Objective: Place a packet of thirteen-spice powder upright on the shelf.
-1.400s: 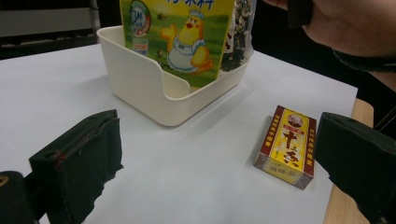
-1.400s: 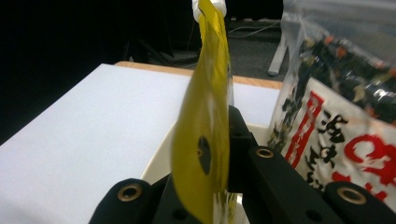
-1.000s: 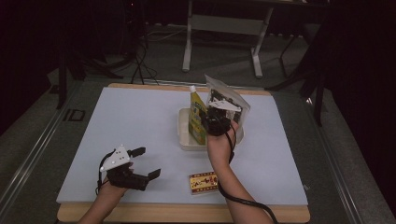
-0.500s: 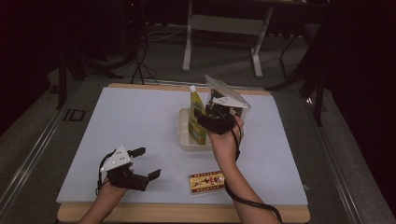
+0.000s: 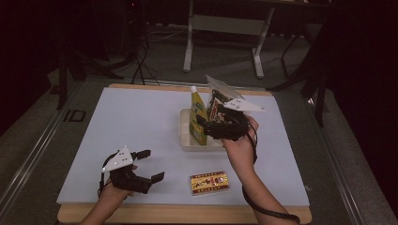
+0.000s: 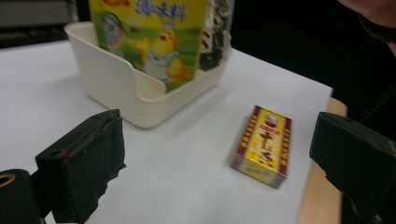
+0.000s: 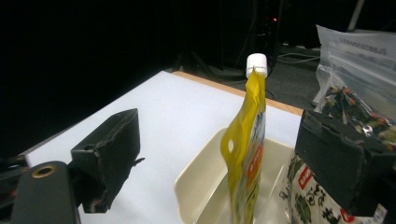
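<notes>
Right gripper (image 5: 210, 127) sits raised over the cream plastic open-top bin (image 5: 185, 136) at the table's middle-far area, jaws spread wide and having just been opening; we see nothing pinched between the pads. In the right gripper view the yellow spouted pouch with a white cap (image 7: 247, 140) stands upright in the gap between the two black jaws, touching neither as far as we can tell, and the clear bag of dark snacks with a red label (image 7: 345, 98) stands just right of it, behind the right jaw. We note both packs stand inside the bin: the pouch on its left side (image 5: 197, 117), the clear bag (image 5: 217, 101) to its right, partly hidden by the gripper and the person's right hand (image 5: 240, 149).

Left gripper (image 5: 148, 165) rests low at the near left of the white table sheet (image 5: 122, 117), well apart from the bin, jaws spread and empty. We see, in the left gripper view, the small flat yellow-and-red carton (image 6: 263, 143) lying on the sheet between the jaws but farther off, close to the near edge, with the bin (image 6: 116, 84) beyond it. From above the carton (image 5: 209, 182) lies near the front edge, between the two forearms, touching nothing else.
</notes>
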The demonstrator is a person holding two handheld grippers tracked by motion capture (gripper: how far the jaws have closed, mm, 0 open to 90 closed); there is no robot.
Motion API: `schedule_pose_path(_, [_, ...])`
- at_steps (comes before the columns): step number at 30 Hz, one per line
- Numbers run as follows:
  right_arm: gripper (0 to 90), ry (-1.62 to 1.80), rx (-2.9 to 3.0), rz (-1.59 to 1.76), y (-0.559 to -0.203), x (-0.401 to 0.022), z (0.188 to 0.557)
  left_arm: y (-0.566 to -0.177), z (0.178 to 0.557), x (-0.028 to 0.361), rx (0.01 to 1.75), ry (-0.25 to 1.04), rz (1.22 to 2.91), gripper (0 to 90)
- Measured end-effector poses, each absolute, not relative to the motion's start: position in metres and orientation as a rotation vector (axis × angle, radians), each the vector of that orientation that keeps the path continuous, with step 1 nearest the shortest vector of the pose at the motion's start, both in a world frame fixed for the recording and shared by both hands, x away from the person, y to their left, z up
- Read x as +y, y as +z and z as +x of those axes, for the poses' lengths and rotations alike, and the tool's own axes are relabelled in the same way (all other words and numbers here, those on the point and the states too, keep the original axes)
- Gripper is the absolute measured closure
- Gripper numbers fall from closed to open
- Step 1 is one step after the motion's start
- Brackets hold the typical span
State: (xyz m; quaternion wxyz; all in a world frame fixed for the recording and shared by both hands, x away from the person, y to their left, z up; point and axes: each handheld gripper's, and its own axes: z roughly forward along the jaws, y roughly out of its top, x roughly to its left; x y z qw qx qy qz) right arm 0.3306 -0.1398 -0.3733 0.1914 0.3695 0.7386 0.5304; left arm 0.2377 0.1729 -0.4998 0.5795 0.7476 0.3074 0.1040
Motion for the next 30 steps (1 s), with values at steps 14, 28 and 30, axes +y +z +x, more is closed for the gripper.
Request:
schedule_pose_path(14, [16.6,1.474,2.156,0.911,-0.378,-0.174,0.298,-0.485,0.237,0.154,0.673,0.172,1.838,2.0])
schedule_pose_path(28, [17.9,1.464,2.214,0.887,-0.407,-0.213,0.266,-0.486,0.242,0.129,0.615,0.132,1.93,2.3])
schedule_pose_path(30, [17.7,1.471,2.22,0.884,-0.411,-0.218,0.263,-0.487,0.243,0.126,0.605,0.13,1.944,2.7])
